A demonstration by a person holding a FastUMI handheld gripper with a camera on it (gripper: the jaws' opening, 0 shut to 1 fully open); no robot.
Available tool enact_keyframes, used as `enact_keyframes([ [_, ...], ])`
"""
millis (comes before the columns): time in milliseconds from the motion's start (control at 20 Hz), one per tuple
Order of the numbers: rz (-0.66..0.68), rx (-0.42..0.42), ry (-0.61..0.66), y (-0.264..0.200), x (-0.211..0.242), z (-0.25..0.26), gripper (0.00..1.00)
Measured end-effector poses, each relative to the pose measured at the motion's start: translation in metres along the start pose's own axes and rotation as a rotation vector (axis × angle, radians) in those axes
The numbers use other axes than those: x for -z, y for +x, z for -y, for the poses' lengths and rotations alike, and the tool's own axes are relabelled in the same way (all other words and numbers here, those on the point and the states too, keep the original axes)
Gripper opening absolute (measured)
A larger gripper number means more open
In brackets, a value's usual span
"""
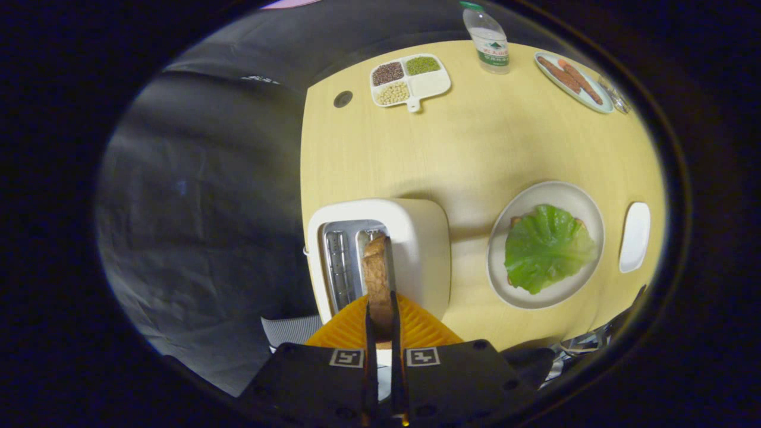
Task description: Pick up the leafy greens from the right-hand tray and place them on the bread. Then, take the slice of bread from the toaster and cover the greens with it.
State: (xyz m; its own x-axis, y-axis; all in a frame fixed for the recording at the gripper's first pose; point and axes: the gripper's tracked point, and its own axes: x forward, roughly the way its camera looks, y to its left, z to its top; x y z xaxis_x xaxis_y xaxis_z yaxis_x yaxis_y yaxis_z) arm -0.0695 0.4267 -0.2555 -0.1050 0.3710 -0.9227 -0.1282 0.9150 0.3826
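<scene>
Bread slice — one, brown and crusty along its top edge — stands upright in the right-hand slot of the toaster, and the tongs are clamped on it, one finger pressed to each face. The toaster is a single cream box with two slots; its left slot shows bare metal guides, its right slot holds the slice.

Right of the toaster, just beside it, sits one round pale plate. On it lies one leaf of leafy greens, bright green and crinkled, spread flat over a second piece of bread whose brown corners peek out at the leaf's edges. Right of that plate, further from the toaster, lies one small white oblong tray, nothing showing on it.

Far beyond the toaster, at the desk's back edge, stands one white divided dish with four compartments — three filled with dark, green and pale beans or grains, one bare. To its right stands one clear plastic bottle with a green cap, upright. Further right again lies one oval plate carrying two reddish-brown sausages side by side. One round dark hole sits in the desk left of the divided dish.
</scene>
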Motion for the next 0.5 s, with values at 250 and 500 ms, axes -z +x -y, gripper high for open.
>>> enact_keyframes([
  [250,0.006,-0.062,0.016,-0.019,0.001,-0.007,0.12],
  [500,0.016,-0.157,0.039,-0.058,0.009,-0.012,0.12],
])
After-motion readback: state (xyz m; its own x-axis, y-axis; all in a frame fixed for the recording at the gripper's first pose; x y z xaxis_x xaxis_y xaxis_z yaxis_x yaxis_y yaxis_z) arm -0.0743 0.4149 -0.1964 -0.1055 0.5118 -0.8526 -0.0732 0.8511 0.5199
